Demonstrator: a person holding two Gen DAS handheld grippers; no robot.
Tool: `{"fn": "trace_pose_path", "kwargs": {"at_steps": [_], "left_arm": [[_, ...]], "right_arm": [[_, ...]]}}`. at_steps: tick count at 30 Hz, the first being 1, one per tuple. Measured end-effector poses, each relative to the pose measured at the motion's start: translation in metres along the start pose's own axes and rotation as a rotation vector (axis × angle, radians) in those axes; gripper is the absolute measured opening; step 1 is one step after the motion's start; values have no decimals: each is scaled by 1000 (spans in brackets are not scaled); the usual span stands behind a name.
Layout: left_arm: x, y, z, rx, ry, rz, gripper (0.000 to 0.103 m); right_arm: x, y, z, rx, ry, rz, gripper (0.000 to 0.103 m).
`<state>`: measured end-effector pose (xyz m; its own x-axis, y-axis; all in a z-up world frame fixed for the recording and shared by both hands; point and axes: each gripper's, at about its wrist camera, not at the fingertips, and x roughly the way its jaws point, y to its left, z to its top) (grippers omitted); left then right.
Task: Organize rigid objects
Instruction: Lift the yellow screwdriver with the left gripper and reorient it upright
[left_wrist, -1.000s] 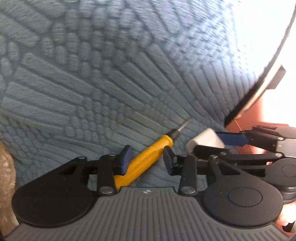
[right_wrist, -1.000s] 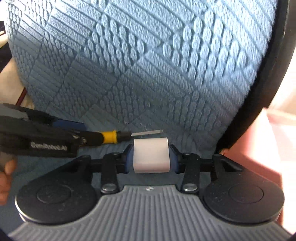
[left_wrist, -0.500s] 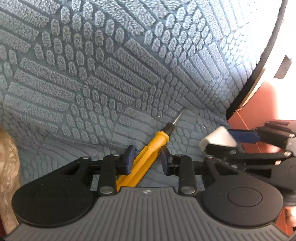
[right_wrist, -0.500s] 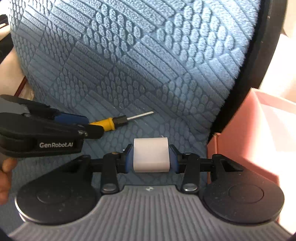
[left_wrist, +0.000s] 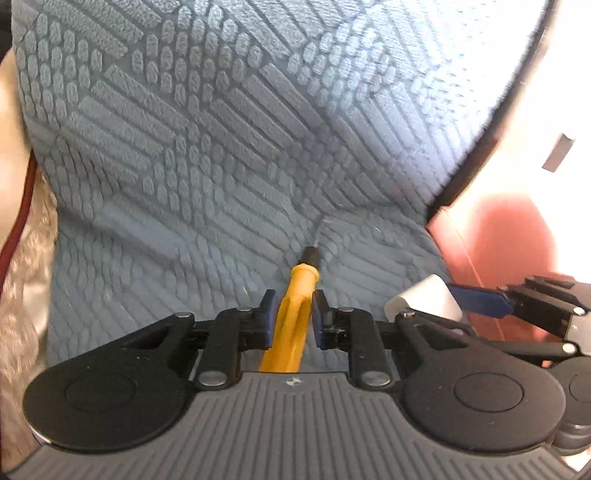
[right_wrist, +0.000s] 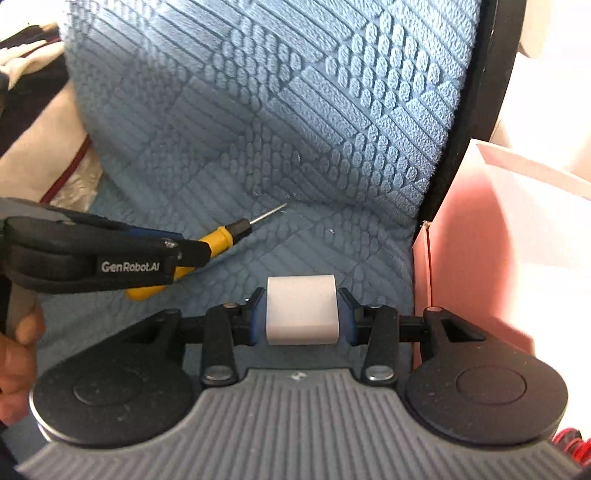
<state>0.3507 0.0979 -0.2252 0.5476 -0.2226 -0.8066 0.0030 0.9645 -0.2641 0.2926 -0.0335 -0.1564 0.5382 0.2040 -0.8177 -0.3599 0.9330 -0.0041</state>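
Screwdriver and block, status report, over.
Left gripper closing around screwdriver, small gaps remain. Right gripper shut on white block. Pink box right, path clear.

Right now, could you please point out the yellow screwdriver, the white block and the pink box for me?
yellow screwdriver (left_wrist: 291, 317): left wrist view, on the yellow handle between the tongs.
white block (right_wrist: 302, 309): right wrist view, on its front face.
pink box (right_wrist: 465, 266): right wrist view, on its side wall.

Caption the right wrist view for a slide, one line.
Right gripper holds a white block beside a pink box; left gripper closes around a yellow screwdriver on blue cushion.
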Motion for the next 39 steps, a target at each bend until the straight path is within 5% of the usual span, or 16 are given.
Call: {"fn": "trace_pose_path", "kwargs": {"at_steps": [12,19,22,27,39], "left_arm": [[-58,13,-46,-108,-25,17,21],[-92,-11,-70,-132,-40,29,20],[-102,-20,-81,-143,-38,36,6],[-112,-20,-101,-181,-27,23,7],[-107,6,-90,-308,-27,-58,10]], "right_arm": [[-40,9,-36,19,16,12,44],[-61,8,-64,39,18,19,44],[-65,11,-72,51,13,31,44],[-76,13,-86,58,3,23,44],[-65,14,-93,88,10,-11,44]]}}
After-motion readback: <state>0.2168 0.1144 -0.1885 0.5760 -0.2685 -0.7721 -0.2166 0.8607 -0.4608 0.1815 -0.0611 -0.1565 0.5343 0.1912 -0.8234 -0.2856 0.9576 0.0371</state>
